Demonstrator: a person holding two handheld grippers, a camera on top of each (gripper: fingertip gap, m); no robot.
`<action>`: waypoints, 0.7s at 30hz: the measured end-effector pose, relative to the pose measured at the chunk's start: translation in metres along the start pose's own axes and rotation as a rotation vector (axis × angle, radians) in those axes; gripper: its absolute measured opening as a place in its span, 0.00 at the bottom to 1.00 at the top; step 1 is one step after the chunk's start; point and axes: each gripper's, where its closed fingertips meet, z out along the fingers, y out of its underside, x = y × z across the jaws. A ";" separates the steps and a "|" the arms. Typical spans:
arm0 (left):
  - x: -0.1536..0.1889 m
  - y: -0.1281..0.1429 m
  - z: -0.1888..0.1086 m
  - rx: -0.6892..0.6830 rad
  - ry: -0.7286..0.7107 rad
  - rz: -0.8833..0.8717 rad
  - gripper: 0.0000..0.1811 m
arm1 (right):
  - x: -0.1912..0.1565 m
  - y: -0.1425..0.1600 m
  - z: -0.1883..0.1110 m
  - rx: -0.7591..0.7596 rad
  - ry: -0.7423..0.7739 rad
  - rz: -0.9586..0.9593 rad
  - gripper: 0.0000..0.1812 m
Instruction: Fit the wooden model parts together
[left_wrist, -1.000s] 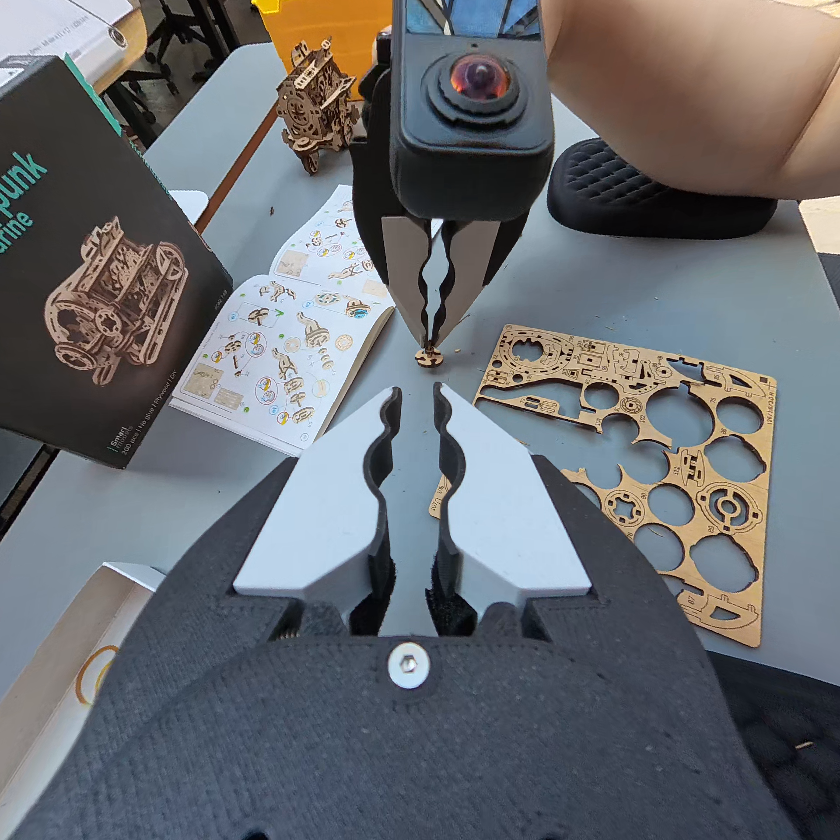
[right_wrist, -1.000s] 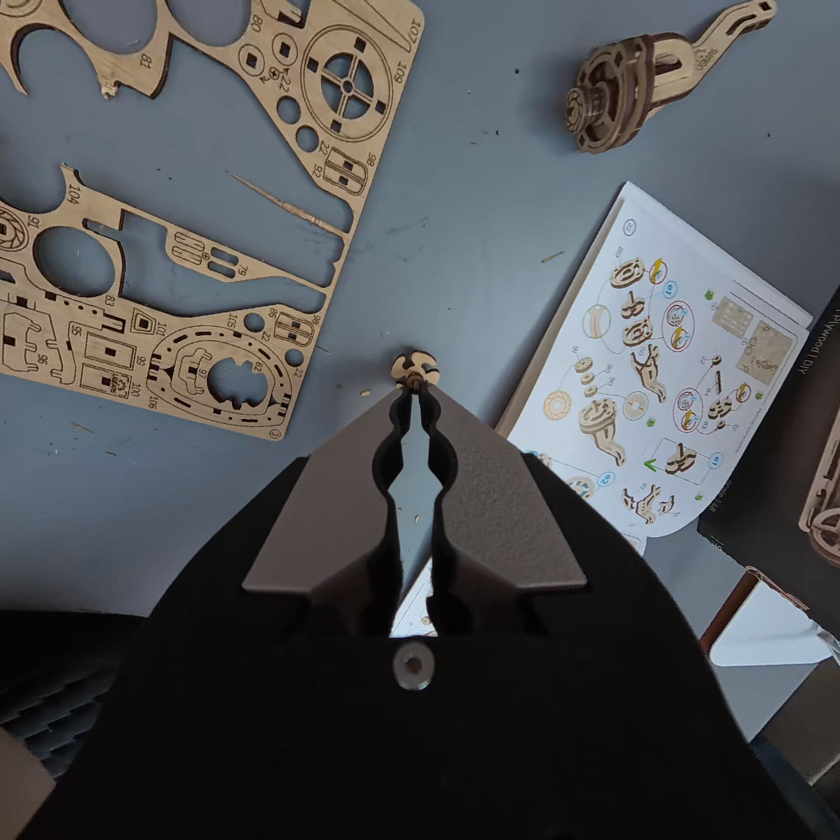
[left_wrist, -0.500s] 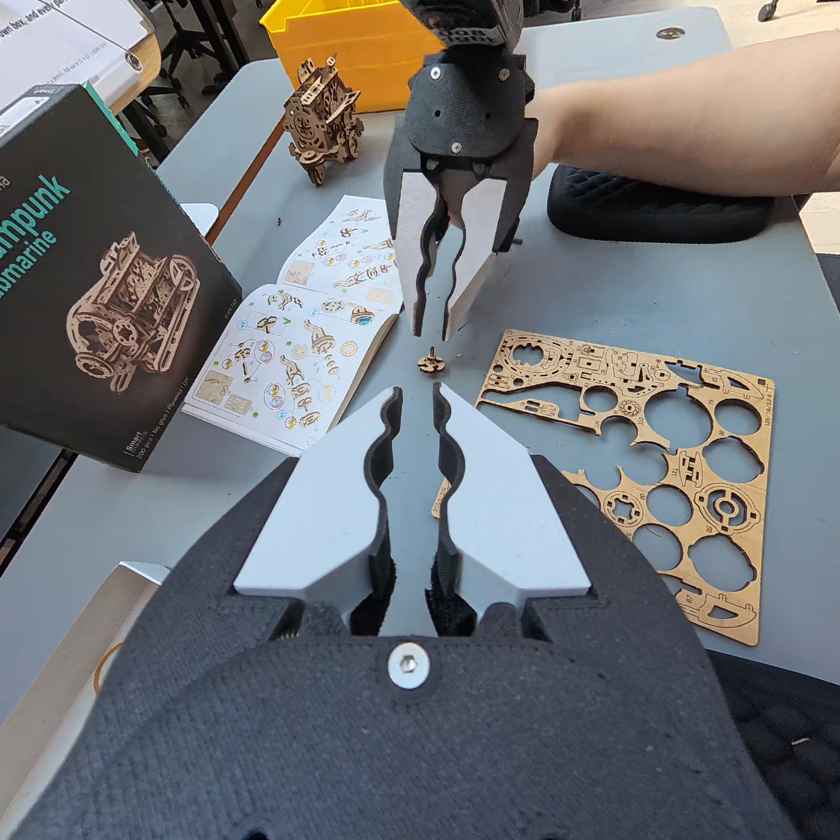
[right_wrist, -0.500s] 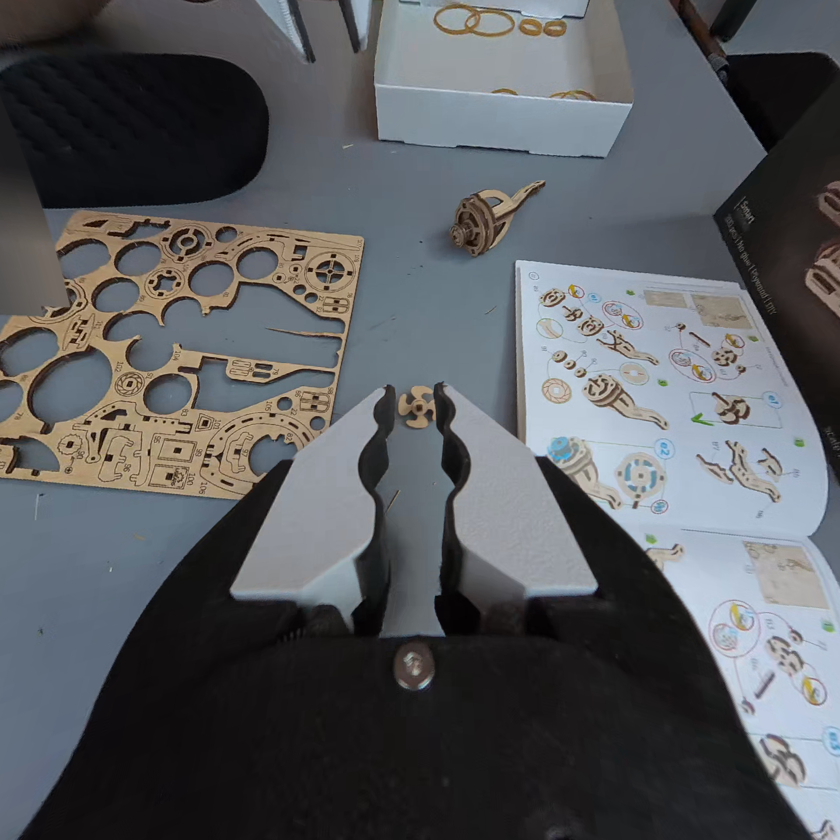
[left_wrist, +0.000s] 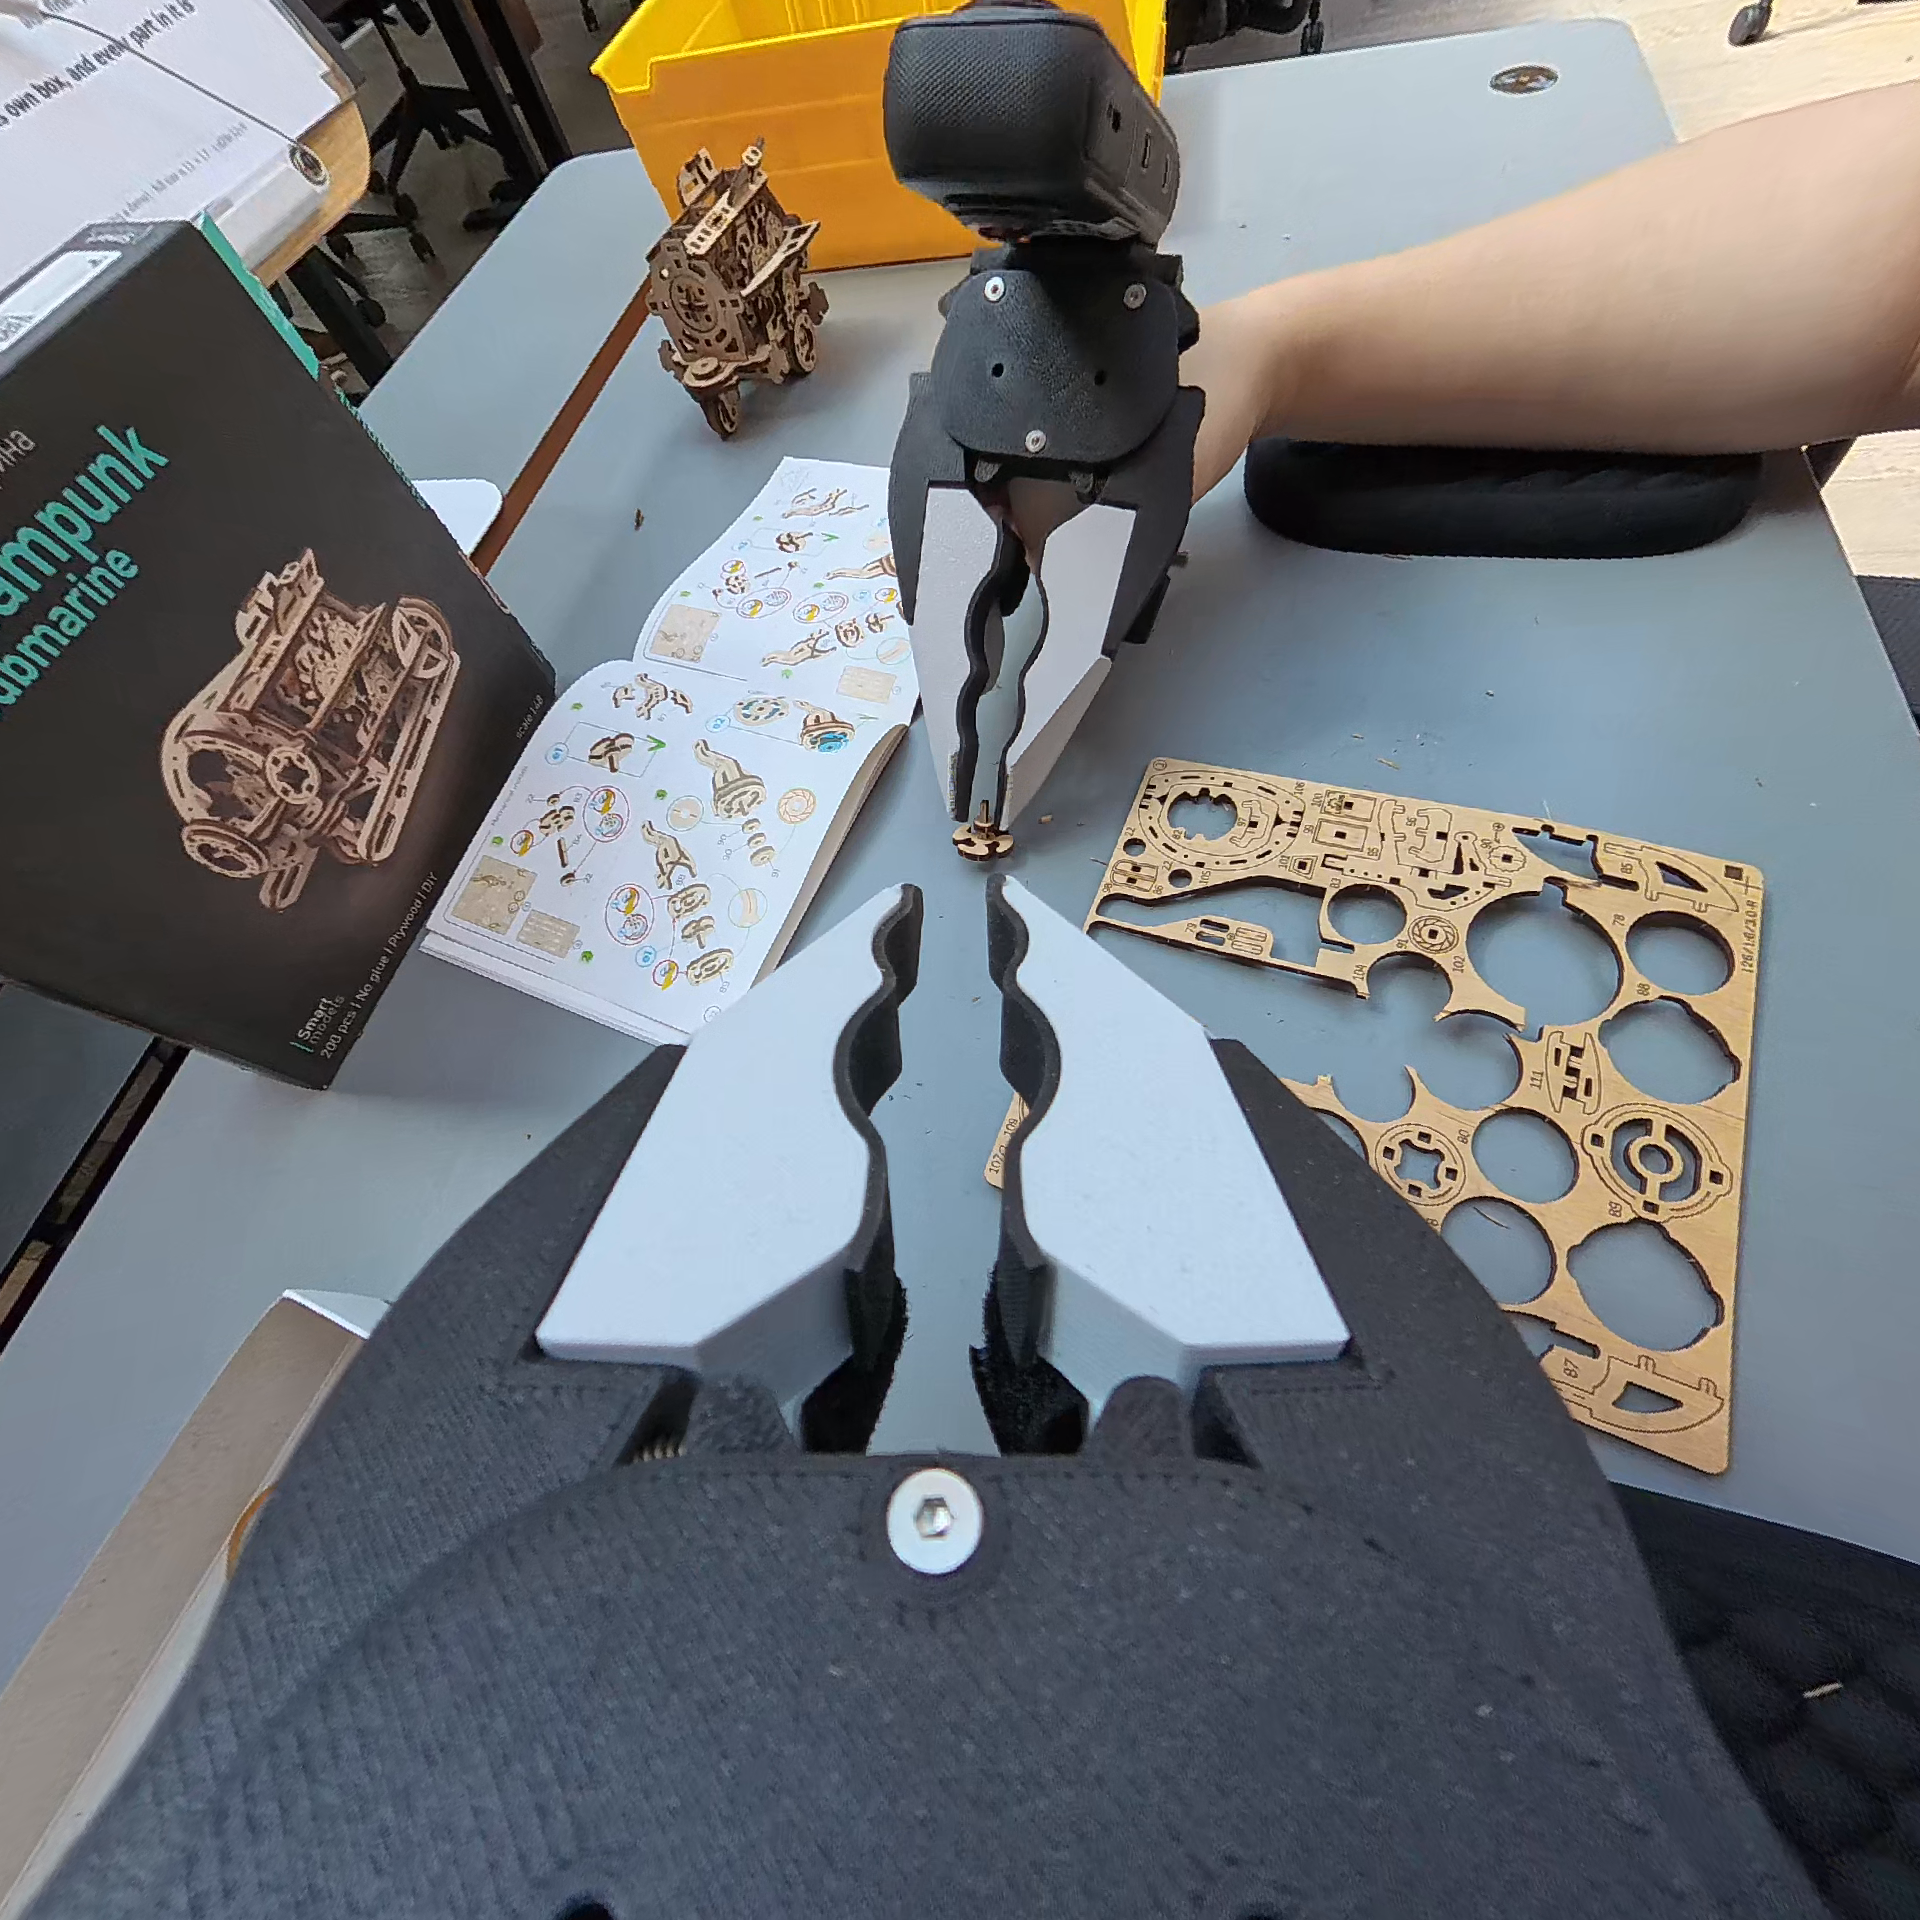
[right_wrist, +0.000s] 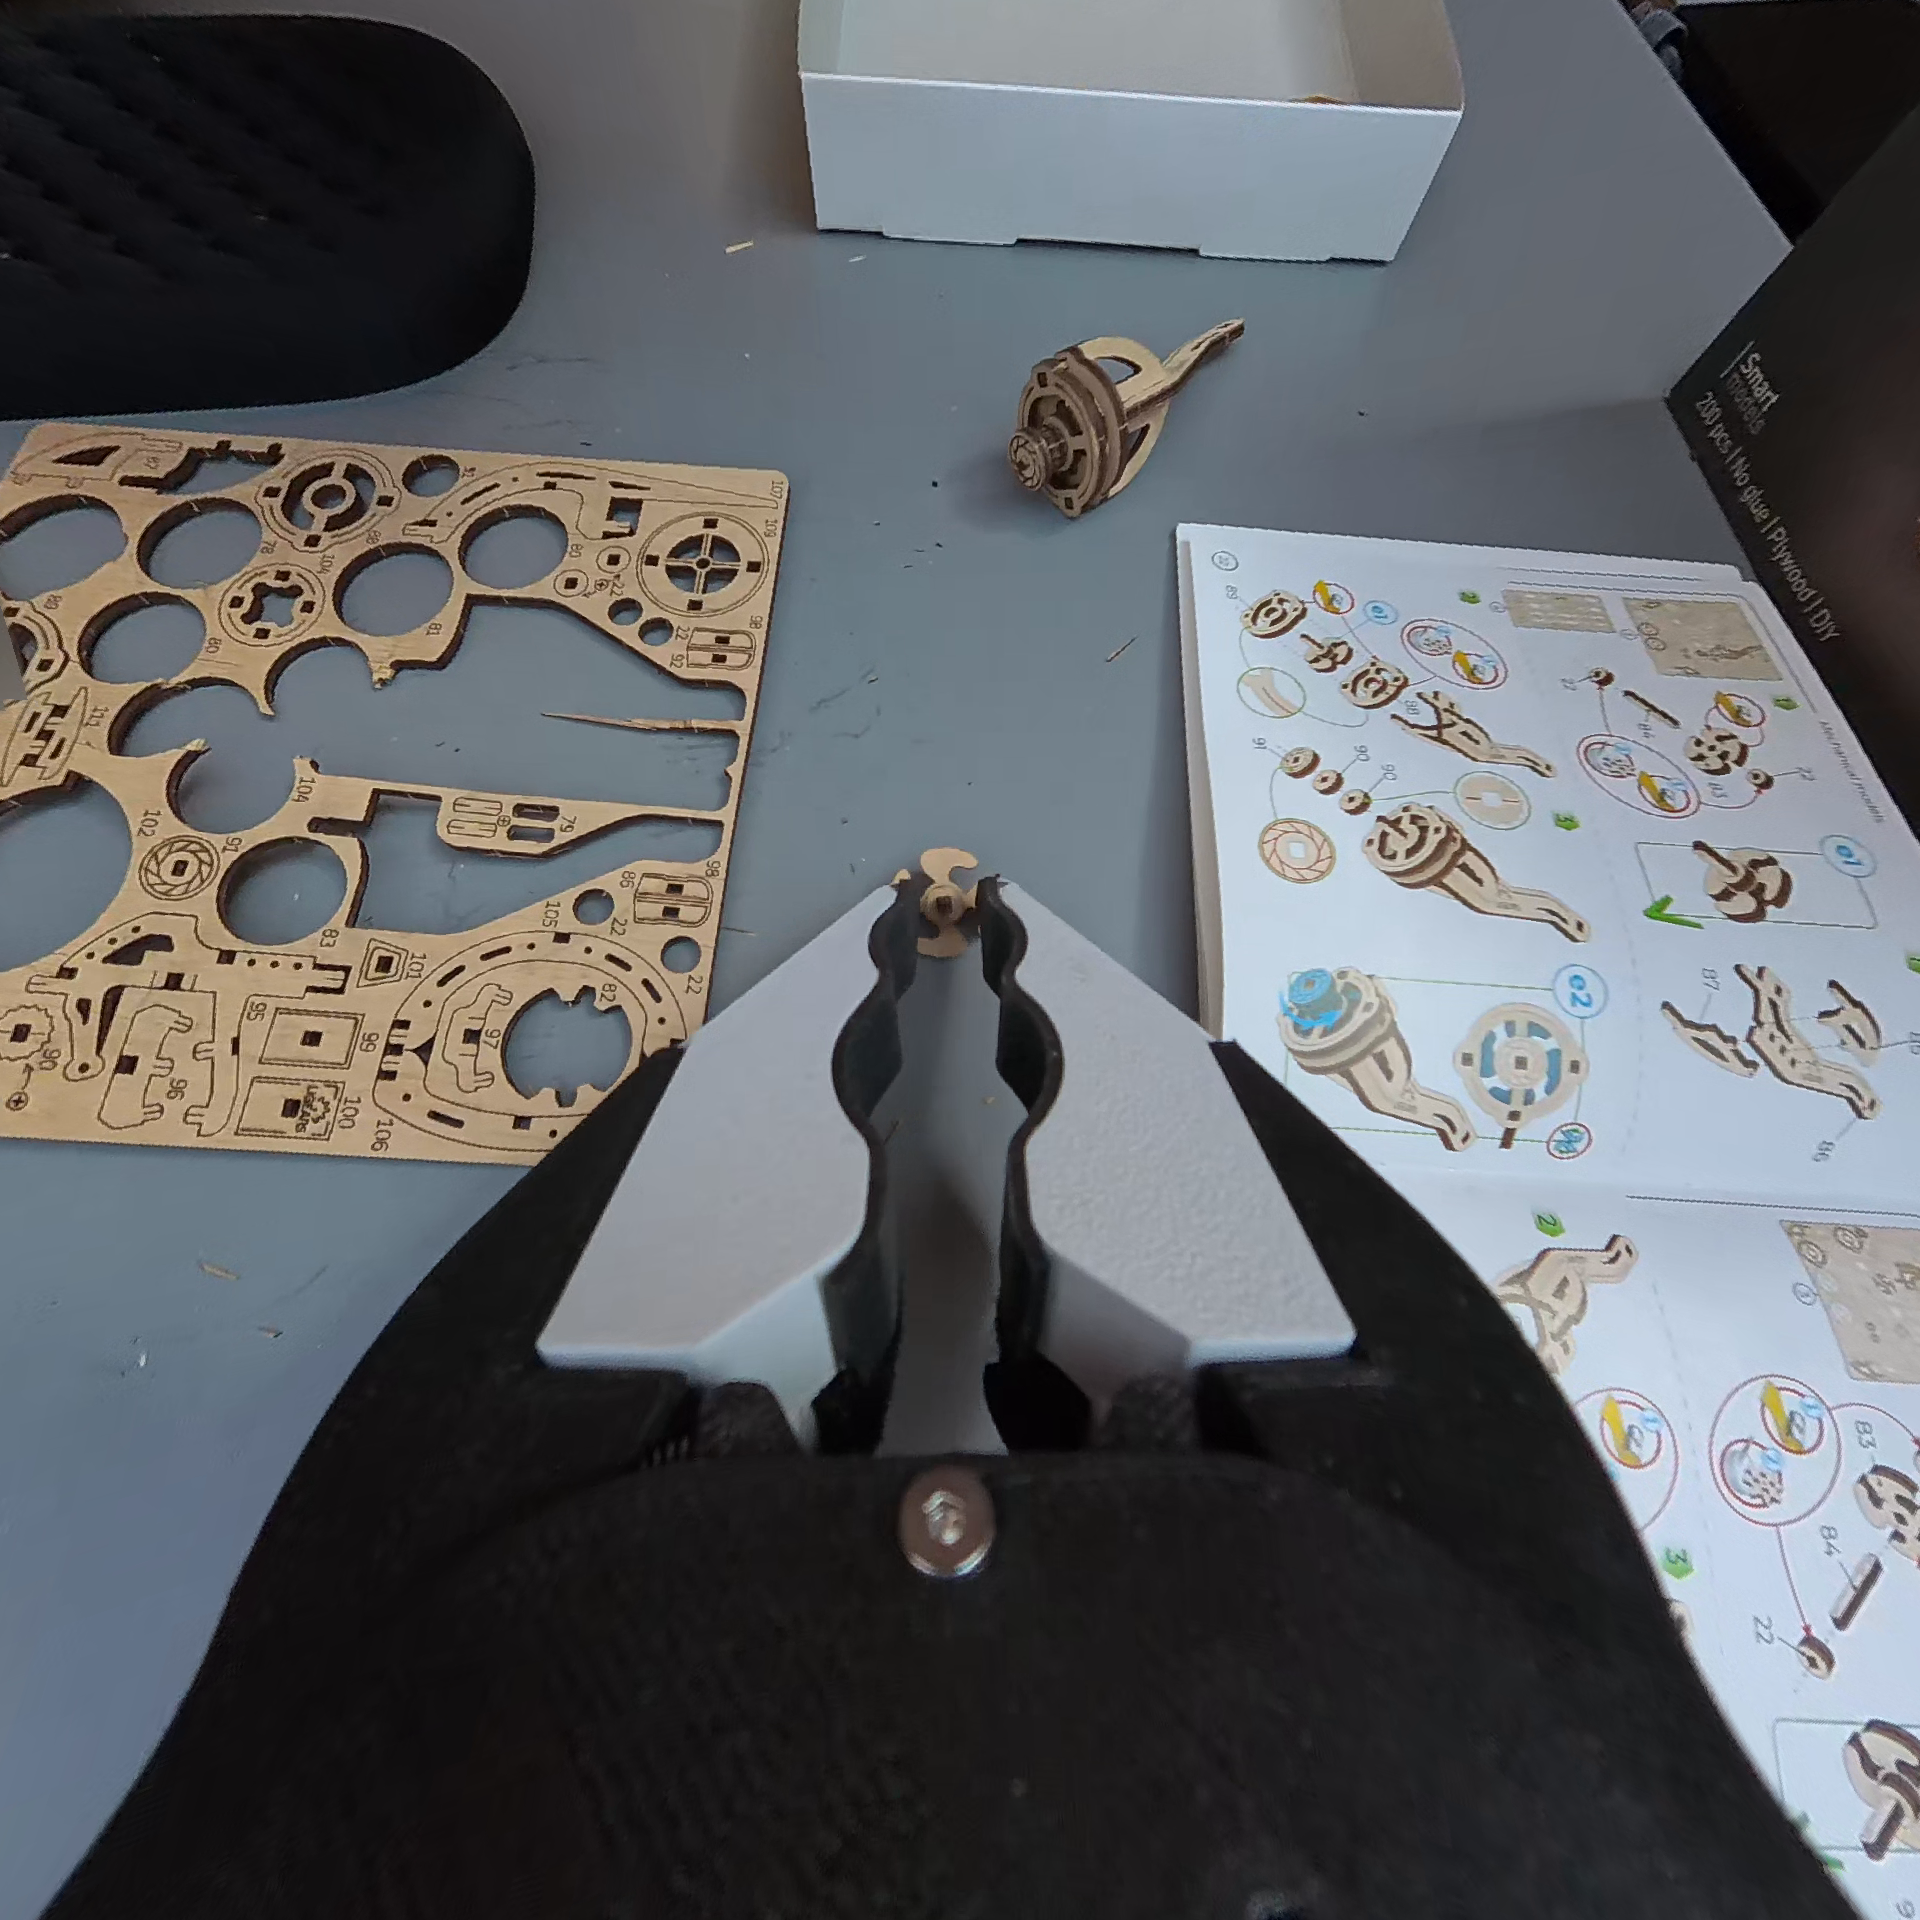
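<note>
Left wrist view. Left gripper (left_wrist: 951, 904) hovers low over the grey table (left_wrist: 1403, 665), jaws a narrow gap apart, nothing between them. Just ahead of its tips lies the propeller (left_wrist: 983, 837): a small pale plywood disc with curved lobes, lying flat on the table, a short peg standing up from its centre. Right gripper (left_wrist: 979, 798) comes down from the far side, tips nearly together at the peg; whether they actually grip it cannot be told from here. Booklet (left_wrist: 686, 790) open to the left of the propeller, punched plywood sheet (left_wrist: 1455, 1039) to the right. Dark box (left_wrist: 197, 665) stands at far left; a finished wooden model (left_wrist: 732, 301) and yellow bin (left_wrist: 790, 135) sit farther back. Forearm (left_wrist: 1558, 312) reaches in from the right above a black pad (left_wrist: 1507, 499).

Right wrist view. Right gripper (right_wrist: 943, 896) has its fingertips (right_wrist: 992, 904) partly closed, flanking the propeller (right_wrist: 940, 899). The hub sits between the tips, with small gaps either side, so no firm hold is seen. Lobes are hook-shaped, the hub has a dark square centre. Sheet (right_wrist: 395, 790) to the left, booklet (right_wrist: 1538, 883) to the right. Beyond lies a round sub-assembly (right_wrist: 1091, 426) with an arm, tipped on its side, and a white tray (right_wrist: 1122, 177) behind it.
</note>
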 end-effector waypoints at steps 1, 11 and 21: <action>0.000 0.000 0.000 0.000 -0.002 0.001 0.06 | 0.000 0.001 0.000 -0.002 -0.001 0.006 0.07; -0.003 0.000 -0.003 -0.001 -0.013 0.003 0.06 | -0.001 -0.008 -0.005 -0.177 -0.034 -0.003 0.03; -0.004 -0.003 -0.006 0.007 -0.016 0.007 0.06 | -0.005 0.005 0.001 -0.504 -0.073 -0.067 0.03</action>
